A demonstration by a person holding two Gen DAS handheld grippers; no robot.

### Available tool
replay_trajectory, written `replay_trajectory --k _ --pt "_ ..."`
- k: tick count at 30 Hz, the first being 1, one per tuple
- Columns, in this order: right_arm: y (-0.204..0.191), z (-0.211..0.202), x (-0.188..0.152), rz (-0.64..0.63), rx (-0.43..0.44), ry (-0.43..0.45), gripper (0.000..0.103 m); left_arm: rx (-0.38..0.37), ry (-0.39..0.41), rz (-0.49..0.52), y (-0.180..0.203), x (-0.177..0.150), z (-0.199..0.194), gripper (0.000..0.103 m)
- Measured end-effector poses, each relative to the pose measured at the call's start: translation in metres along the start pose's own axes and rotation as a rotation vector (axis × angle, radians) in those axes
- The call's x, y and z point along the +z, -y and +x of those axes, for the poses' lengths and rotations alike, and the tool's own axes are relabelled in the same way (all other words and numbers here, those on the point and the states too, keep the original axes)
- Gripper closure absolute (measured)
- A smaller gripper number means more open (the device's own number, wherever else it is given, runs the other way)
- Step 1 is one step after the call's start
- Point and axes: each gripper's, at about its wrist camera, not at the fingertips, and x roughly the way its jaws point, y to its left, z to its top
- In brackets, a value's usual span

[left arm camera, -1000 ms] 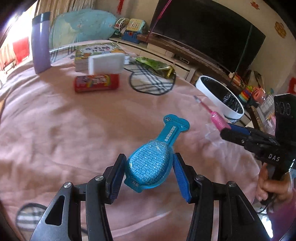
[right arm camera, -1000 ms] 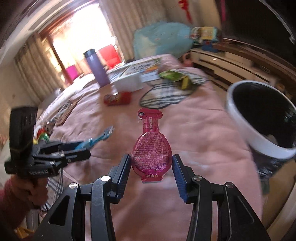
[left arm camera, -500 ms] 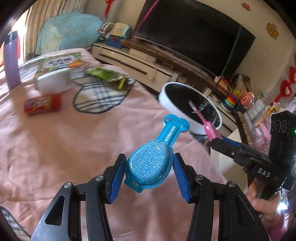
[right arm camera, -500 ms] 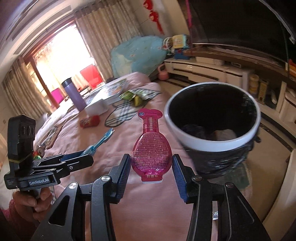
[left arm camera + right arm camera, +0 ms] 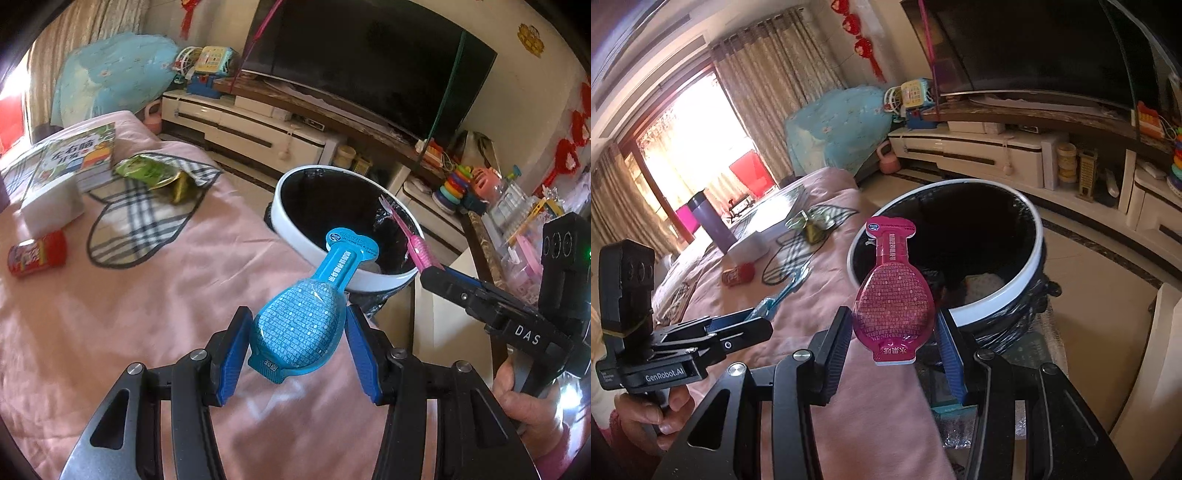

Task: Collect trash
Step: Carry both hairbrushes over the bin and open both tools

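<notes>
Blue packet [image 5: 301,326]: clamped between the pads of the left tool [image 5: 297,345], neck reaching over the near rim of the bin [image 5: 373,282]. Pink packet [image 5: 894,306]: clamped in the right tool [image 5: 892,341], held before the bin's [image 5: 997,295] open mouth. The bin, white-rimmed with a black liner, stands just beside the pink-covered worktop [image 5: 110,314]. On the worktop, well apart from the bin: green wrapper [image 5: 149,171], red pack [image 5: 37,253], checked cloth [image 5: 140,221].

Blue packet [image 5: 299,328] clamped upright; pink packet [image 5: 894,308] likewise, before black bin [image 5: 1027,273]
</notes>
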Motion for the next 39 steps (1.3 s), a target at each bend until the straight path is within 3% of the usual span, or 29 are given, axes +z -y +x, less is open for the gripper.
replay_trajectory --k 20,39 --pt "0.046 0.021 0.047 0.022 -0.054 -0.004 0.056 0.03 -0.013 0.065 0.027 0.067 0.065 0.052" --pt "0.062 0.039 0.061 0.016 -0.08 -0.047 0.056 0.045 -0.038 0.069 0.032 0.078 0.096 0.052"
